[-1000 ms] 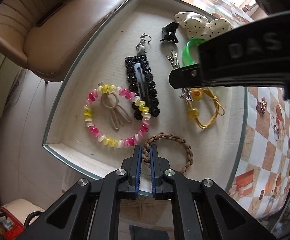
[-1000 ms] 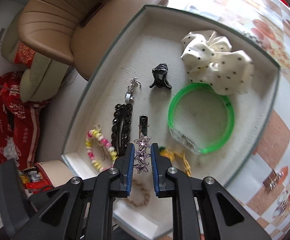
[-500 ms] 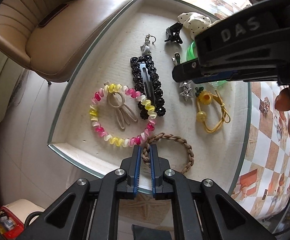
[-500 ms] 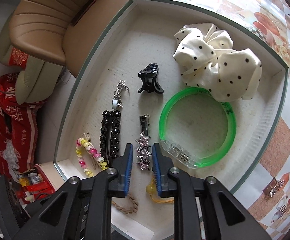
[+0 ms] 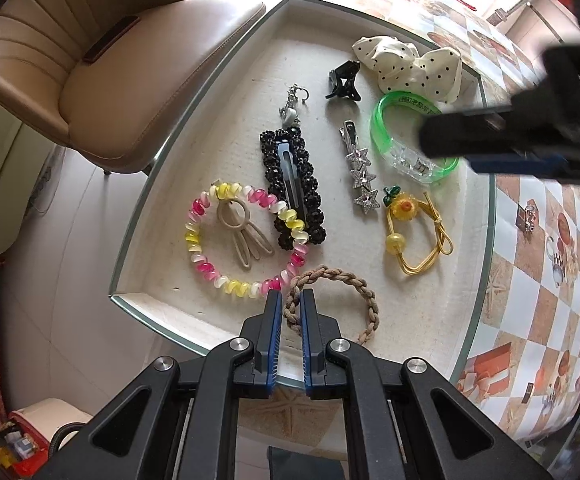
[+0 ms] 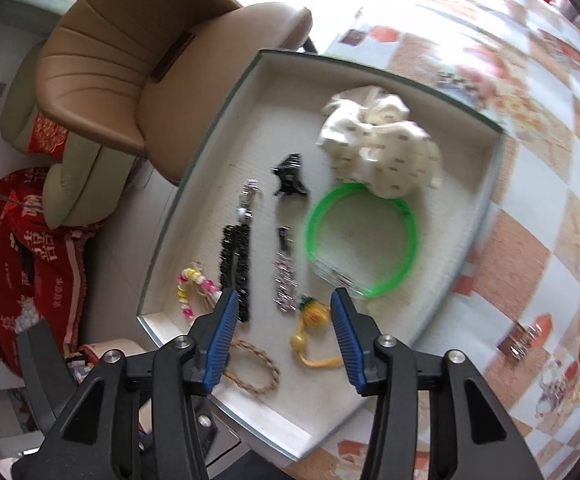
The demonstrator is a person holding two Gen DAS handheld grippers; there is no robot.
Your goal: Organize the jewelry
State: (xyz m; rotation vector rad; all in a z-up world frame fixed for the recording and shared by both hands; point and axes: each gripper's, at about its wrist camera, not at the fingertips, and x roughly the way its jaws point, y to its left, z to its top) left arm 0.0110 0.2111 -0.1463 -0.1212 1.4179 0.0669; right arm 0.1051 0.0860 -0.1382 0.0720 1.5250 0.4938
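A shallow white tray (image 5: 218,88) holds hair accessories. The silver star clip (image 5: 359,172) lies flat in the tray between the black beaded barrette (image 5: 293,184) and the green bangle (image 5: 393,140); it also shows in the right wrist view (image 6: 284,276). My right gripper (image 6: 284,316) is open and empty, raised above the tray's near part. My left gripper (image 5: 288,312) hovers with its jaws nearly closed, a narrow gap over the edge of the braided brown hair tie (image 5: 337,300), holding nothing.
The tray also holds a pink-yellow spiral tie (image 5: 242,240), a yellow elastic with beads (image 5: 413,236), a black claw clip (image 5: 343,80) and a polka-dot scrunchie (image 5: 409,66). Small jewelry (image 6: 523,342) lies on the checkered tablecloth at right. A tan chair (image 5: 102,52) stands beyond the table.
My right gripper has opened, let the star clip down into the tray and pulled back and up. The left gripper has stayed near the braided tie.
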